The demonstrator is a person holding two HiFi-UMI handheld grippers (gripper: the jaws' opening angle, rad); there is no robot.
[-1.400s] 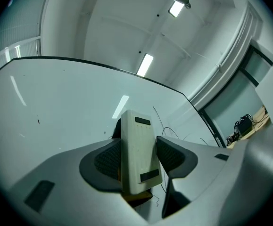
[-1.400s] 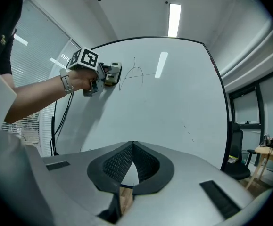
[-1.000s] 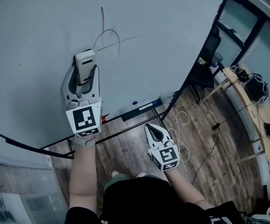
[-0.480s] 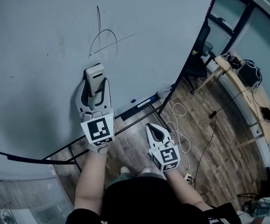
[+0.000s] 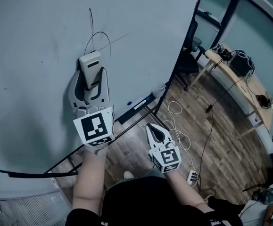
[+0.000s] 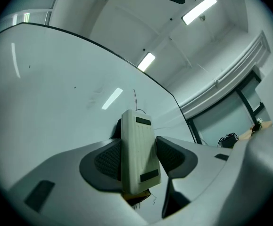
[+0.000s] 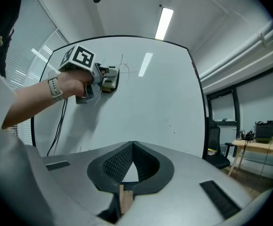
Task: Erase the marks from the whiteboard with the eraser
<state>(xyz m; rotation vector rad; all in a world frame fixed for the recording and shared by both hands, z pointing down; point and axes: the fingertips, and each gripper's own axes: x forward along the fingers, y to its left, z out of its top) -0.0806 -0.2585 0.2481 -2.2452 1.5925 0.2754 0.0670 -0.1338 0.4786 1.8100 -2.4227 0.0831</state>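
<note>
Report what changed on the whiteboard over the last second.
The left gripper, shut on the eraser, dipped below the pen marks, then slid back up to the loop's lower edge. Nothing was taken or released. The marks look unerased; the right gripper stays shut, empty and low.

We cannot see the wiping face of the eraser [image 6: 137, 149] clamped in the left gripper [image 5: 90, 74], since it is turned toward the whiteboard [image 5: 32, 41] beyond the jaws.
</note>
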